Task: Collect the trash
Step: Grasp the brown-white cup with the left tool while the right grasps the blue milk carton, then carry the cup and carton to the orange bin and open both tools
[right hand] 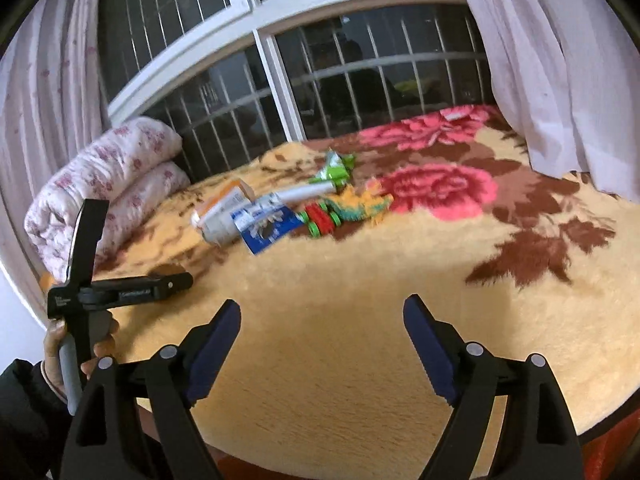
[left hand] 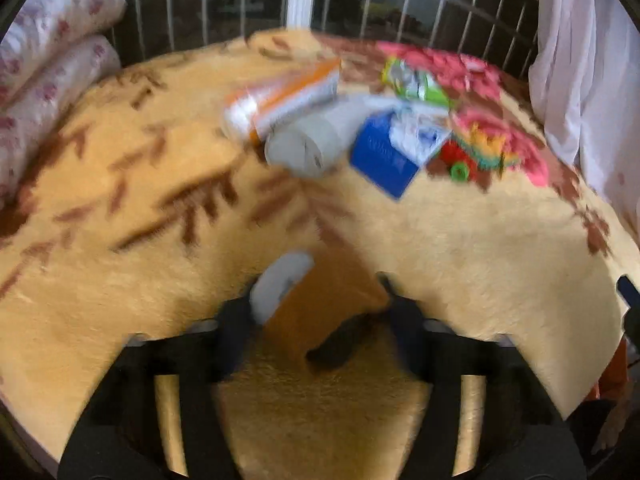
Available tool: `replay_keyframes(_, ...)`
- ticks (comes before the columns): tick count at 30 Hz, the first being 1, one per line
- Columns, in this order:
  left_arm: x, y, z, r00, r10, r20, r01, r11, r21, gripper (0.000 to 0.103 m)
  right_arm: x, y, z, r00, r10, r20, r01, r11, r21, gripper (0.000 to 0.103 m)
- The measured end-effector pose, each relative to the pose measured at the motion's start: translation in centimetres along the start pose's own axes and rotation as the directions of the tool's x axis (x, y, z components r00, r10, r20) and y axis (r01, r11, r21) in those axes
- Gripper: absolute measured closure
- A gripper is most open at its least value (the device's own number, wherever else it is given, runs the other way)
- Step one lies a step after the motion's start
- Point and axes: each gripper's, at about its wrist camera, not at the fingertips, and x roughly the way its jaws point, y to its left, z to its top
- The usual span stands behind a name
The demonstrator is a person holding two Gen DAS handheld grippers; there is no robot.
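A heap of trash lies on the yellow flowered blanket (right hand: 360, 300): an orange and white box (left hand: 288, 96) (right hand: 224, 200), a grey-white tube (left hand: 312, 140) (right hand: 298, 192), a blue packet (left hand: 390, 156) (right hand: 268, 228), a green wrapper (left hand: 416, 80) (right hand: 334, 168) and a red and green toy (left hand: 460, 162) (right hand: 320, 220). My left gripper (left hand: 320, 300) is shut on a brown box with a whitish end (left hand: 316, 300), held above the blanket's near edge. It shows in the right wrist view (right hand: 160, 280) at the left. My right gripper (right hand: 320, 332) is open and empty, short of the heap.
A rolled pink-flowered quilt (right hand: 108, 184) lies at the blanket's left end. A barred window (right hand: 320, 80) runs behind the bed, with white curtains (right hand: 560, 60) at the right and left. The bed's front edge (right hand: 600, 420) is just below the grippers.
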Motion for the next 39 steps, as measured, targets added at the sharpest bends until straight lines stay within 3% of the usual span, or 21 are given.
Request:
replay_keyframes(3,-0.3,0.3,-0.6,0.999,-0.007,0.048,0.007,1.000,-0.004,0.061,-0.1,0.3,-0.3,1.000,0.000,0.004,0.000,1.000,-0.020,0.021)
replay_keyframes(7,-1.5,0.4,-0.4,0.999,-0.023,0.038,0.023,1.000,-0.008,0.074,0.2,0.2,-0.7,1.000,-0.005,-0.014,0.005,1.000,-0.013,0.019)
replay_keyframes(12,-5.4,0.3,-1.7,0.996,-0.018,0.086,0.013,0.998,0.059,0.074,0.4,0.5,-0.5,1.000,-0.014,-0.001,0.014,1.000,-0.009,0.018)
replay_keyframes(16,-6.1,1.0,-2.3,0.993,0.002,0.119,-0.011,0.997,0.073,0.074,1.8,2.2,1.3,1.000,0.000,-0.009,-0.001,0.996,-0.085,0.017)
replay_keyframes(19,-4.8,2.0,-2.2,0.994,-0.007,0.105,0.004,0.999,0.032,0.074,4.5,4.5,4.2,0.998,0.033,-0.057,-0.044,0.978,-0.203,0.007)
replay_keyframes(22,-3.7,2.8,-2.6,0.995,-0.009,0.097,0.009,1.000,0.004,0.074,8.3,6.4,6.8,0.991,0.048,-0.122,-0.081,0.957,-0.280,0.006)
replay_keyframes(27,-3.2,3.2,-2.7,0.995,-0.023,0.102,0.024,1.000,-0.015,0.074,15.5,9.2,8.8,0.968,0.072,-0.239,-0.146,0.940,-0.309,0.006)
replay_keyframes(34,-3.0,2.8,-3.0,0.994,-0.010,0.113,0.011,1.000,-0.002,0.074,23.2,11.2,9.0,0.946,-0.042,-0.320,-0.106,0.896,-0.431,0.006)
replay_keyframes(36,-2.9,2.8,-3.0,0.993,-0.012,0.116,0.013,1.000,-0.005,0.074,24.6,11.2,9.1,0.938,-0.051,-0.344,-0.110,0.896,-0.431,0.013)
replay_keyframes(37,-2.9,2.9,-3.0,0.993,-0.013,0.117,0.014,1.000,-0.008,0.074,25.3,11.2,9.1,0.931,-0.058,-0.360,-0.111,0.895,-0.432,0.022)
replay_keyframes(39,-2.9,2.9,-2.9,0.993,-0.013,0.120,0.015,1.000,-0.010,0.074,25.2,11.3,9.2,0.936,-0.062,-0.347,-0.103,0.894,-0.436,0.024)
